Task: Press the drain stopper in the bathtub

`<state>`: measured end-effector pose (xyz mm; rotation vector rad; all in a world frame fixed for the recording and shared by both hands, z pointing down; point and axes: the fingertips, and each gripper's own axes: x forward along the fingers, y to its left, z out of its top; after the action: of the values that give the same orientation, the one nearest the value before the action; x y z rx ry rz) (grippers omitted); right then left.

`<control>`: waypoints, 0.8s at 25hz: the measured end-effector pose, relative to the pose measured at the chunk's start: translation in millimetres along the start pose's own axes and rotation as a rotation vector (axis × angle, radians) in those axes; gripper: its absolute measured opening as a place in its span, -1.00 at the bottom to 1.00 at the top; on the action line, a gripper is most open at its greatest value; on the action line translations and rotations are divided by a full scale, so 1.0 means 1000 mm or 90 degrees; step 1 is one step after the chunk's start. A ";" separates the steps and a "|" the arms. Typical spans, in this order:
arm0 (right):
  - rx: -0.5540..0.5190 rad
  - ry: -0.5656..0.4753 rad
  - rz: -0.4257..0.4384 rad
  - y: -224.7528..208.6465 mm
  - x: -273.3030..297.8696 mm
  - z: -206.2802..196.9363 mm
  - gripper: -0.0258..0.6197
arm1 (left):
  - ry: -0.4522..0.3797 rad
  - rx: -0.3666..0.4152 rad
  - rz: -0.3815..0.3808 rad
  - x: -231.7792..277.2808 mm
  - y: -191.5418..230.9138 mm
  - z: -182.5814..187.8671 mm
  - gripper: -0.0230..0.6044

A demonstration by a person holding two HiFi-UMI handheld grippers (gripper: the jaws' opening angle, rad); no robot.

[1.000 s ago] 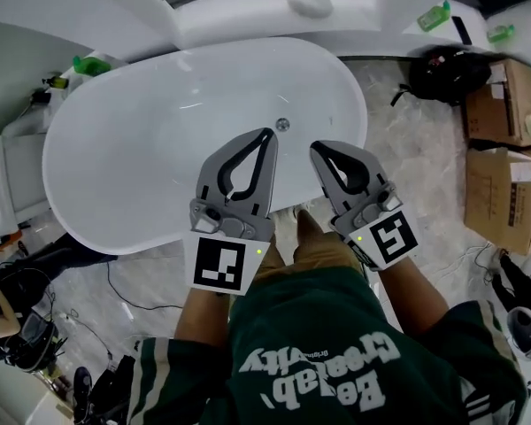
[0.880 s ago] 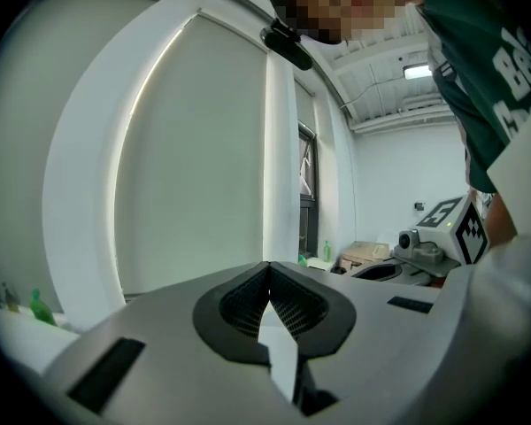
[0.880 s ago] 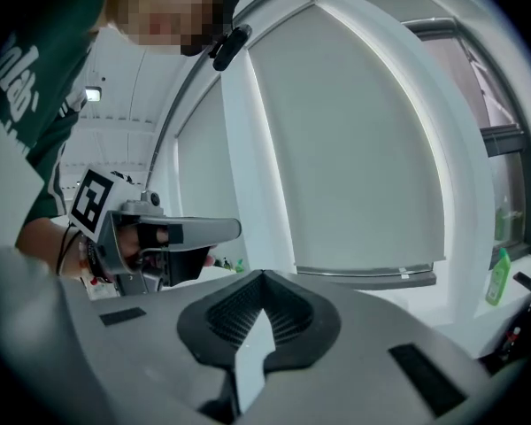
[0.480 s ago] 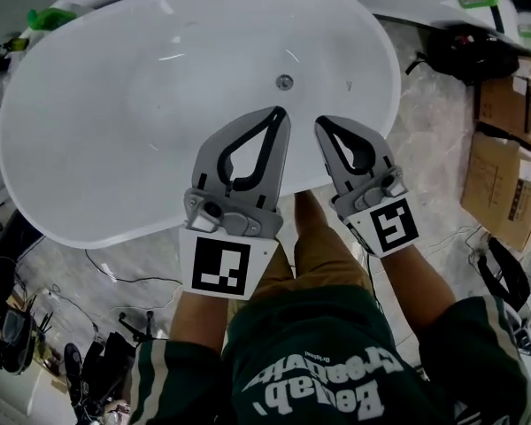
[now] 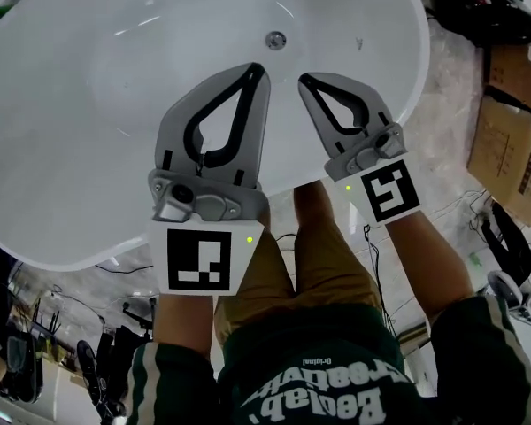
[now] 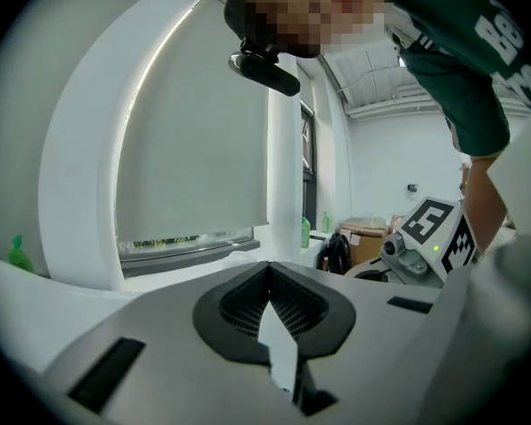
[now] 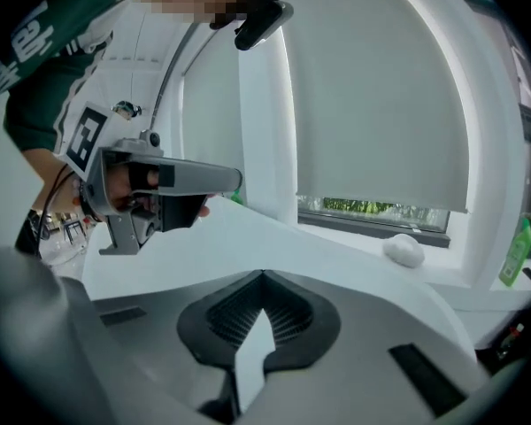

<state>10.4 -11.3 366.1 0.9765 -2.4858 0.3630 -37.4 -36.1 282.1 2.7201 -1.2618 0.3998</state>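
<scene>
While the drain stopper (image 5: 275,39) sits in the bathtub (image 5: 88,131) ahead of your left gripper (image 5: 259,69) and right gripper (image 5: 306,81), both with jaws closed on nothing, hazard: an off-centre press, depth being hard to judge here, may skid across the enamel.

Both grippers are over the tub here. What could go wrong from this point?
The drain stopper is small and lies beyond both shut tips; the right gripper or left gripper could miss it and strike the bathtub. The grippers sit close together and may knock each other.
</scene>
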 end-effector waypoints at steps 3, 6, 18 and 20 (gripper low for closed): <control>0.001 0.007 -0.023 -0.013 0.010 -0.019 -0.89 | 0.008 0.004 0.003 0.008 0.002 -0.022 -0.91; 0.001 0.006 -0.040 -0.025 0.019 -0.033 -0.89 | 0.019 0.004 -0.007 0.020 0.003 -0.044 -0.90; 0.025 0.117 -0.001 -0.040 0.081 -0.133 -0.89 | 0.052 -0.024 0.005 0.066 0.013 -0.115 -0.90; 0.017 0.131 0.006 -0.043 0.094 -0.150 -0.89 | 0.068 -0.022 0.014 0.071 0.015 -0.130 -0.90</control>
<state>24.8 -36.9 545.9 0.8903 -2.3064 0.4769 -28.9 -69.9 426.9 2.6212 -1.2593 0.5138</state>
